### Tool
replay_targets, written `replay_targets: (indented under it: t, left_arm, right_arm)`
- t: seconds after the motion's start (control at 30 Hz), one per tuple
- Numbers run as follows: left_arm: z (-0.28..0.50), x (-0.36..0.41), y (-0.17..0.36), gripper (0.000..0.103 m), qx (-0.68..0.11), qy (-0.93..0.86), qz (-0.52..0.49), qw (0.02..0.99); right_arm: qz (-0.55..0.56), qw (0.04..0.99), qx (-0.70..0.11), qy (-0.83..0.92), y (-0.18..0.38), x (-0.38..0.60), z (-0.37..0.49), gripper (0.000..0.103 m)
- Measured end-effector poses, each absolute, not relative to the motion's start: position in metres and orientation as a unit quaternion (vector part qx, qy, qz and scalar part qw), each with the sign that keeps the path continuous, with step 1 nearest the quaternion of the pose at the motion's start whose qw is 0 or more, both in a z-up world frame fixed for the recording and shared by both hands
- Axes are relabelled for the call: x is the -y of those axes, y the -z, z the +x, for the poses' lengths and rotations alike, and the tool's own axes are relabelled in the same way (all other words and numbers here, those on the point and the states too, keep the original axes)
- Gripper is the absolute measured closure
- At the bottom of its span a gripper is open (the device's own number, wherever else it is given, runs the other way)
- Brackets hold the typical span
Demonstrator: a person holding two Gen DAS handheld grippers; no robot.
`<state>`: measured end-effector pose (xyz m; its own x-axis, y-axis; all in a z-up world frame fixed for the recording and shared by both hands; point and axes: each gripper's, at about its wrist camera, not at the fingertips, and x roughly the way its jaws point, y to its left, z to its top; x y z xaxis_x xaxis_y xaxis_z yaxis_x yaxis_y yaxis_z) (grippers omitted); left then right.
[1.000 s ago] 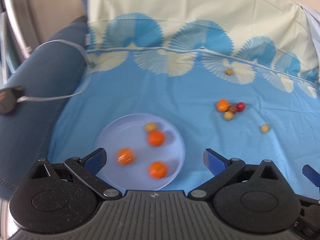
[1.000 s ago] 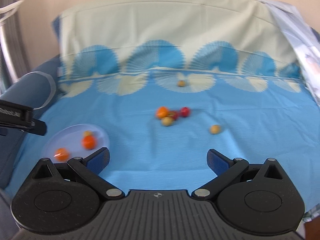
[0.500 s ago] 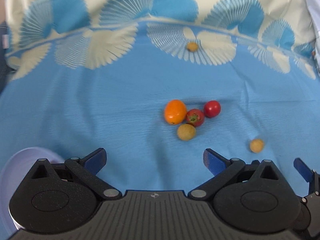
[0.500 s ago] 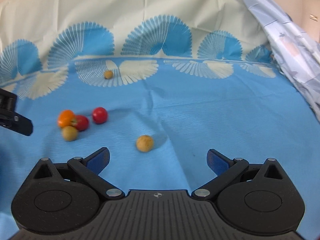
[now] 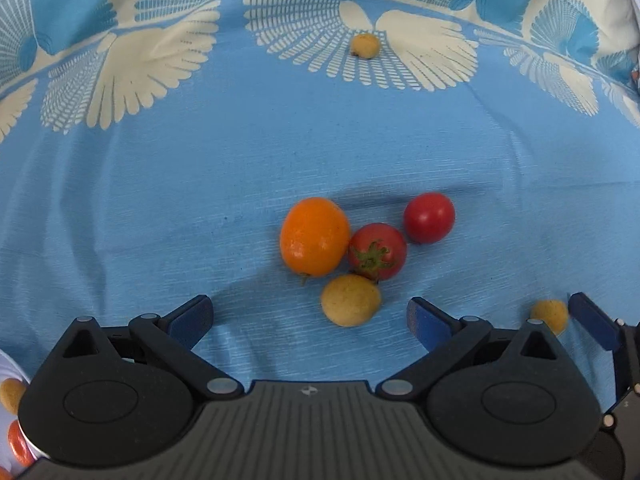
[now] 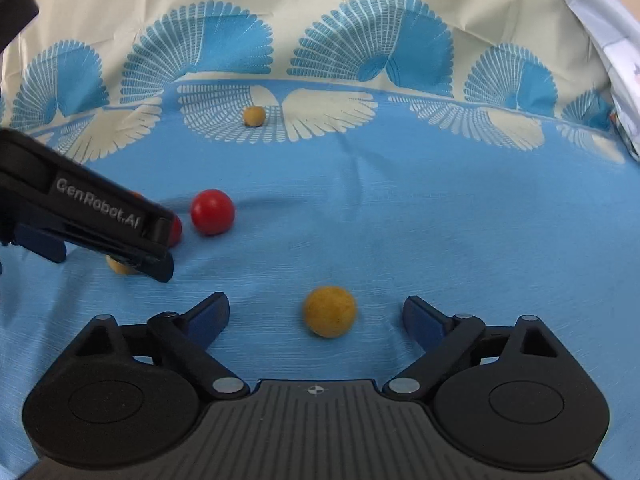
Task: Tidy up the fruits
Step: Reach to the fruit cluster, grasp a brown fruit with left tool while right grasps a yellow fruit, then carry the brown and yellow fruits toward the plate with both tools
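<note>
My left gripper (image 5: 310, 316) is open and empty, low over the blue cloth. Just ahead of it lies a cluster: an orange fruit (image 5: 314, 236), a stemmed red tomato (image 5: 377, 251), a smooth red tomato (image 5: 429, 218) and a small yellow fruit (image 5: 351, 300) close to the fingertips. My right gripper (image 6: 316, 314) is open, with a yellow fruit (image 6: 329, 311) lying between its fingertips on the cloth, untouched. That fruit also shows in the left wrist view (image 5: 549, 316). The left gripper's body (image 6: 92, 224) hides part of the cluster in the right wrist view.
Another yellow fruit (image 5: 365, 45) lies far back on the cream fan pattern; it also shows in the right wrist view (image 6: 254, 115). The plate's edge (image 5: 6, 364) with fruits shows at the lower left. A pale crumpled cloth (image 6: 600, 32) rises at the right.
Both grippers have moved forward and lower toward the fruits. The left one swung away from the plate to the cluster; the right one now straddles the lone yellow fruit.
</note>
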<state>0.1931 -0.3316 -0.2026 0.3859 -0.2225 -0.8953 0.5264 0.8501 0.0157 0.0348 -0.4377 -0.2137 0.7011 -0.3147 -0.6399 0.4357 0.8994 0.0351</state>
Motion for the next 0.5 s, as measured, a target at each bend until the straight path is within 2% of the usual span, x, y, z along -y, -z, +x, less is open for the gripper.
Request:
replay_targets:
  t: [0.2,0.23,0.27,0.3,0.33,0.37,0.4,0.5]
  left_arm:
    - [0.192,0.330,0.201,0.001,-0.504,0.228,0.147,0.820]
    - [0.191,0.328,0.198,0.009,-0.502,0.230,0.137,0.822]
    - [0.188,0.327,0.195,0.026,-0.497,0.234,0.132,0.825]
    - [0.185,0.328,0.192,0.035,-0.487,0.240,0.141,0.828]
    - [0.182,0.328,0.191,0.052,-0.477,0.246,0.151,0.830]
    - [0.180,0.327,0.191,0.066,-0.472,0.248,0.151,0.833]
    - [0.178,0.325,0.190,0.071,-0.472,0.251,0.148,0.832]
    - [0.174,0.323,0.184,0.071,-0.478,0.251,0.143,0.830]
  right_arm:
    - [0.091,0.918,-0.325,0.207,0.215,0.437,0.033,0.011]
    - [0.092,0.918,-0.324,0.211,0.214,0.437,0.033,0.012]
    - [0.094,0.917,-0.321,0.216,0.213,0.438,0.031,0.021]
    - [0.096,0.917,-0.317,0.223,0.211,0.439,0.029,0.038]
    - [0.097,0.916,-0.313,0.231,0.210,0.441,0.026,0.049]
    - [0.099,0.915,-0.311,0.236,0.209,0.442,0.025,0.064]
    - [0.102,0.915,-0.307,0.239,0.209,0.444,0.024,0.075]
    - [0.097,0.917,-0.301,0.244,0.208,0.442,0.023,0.076]
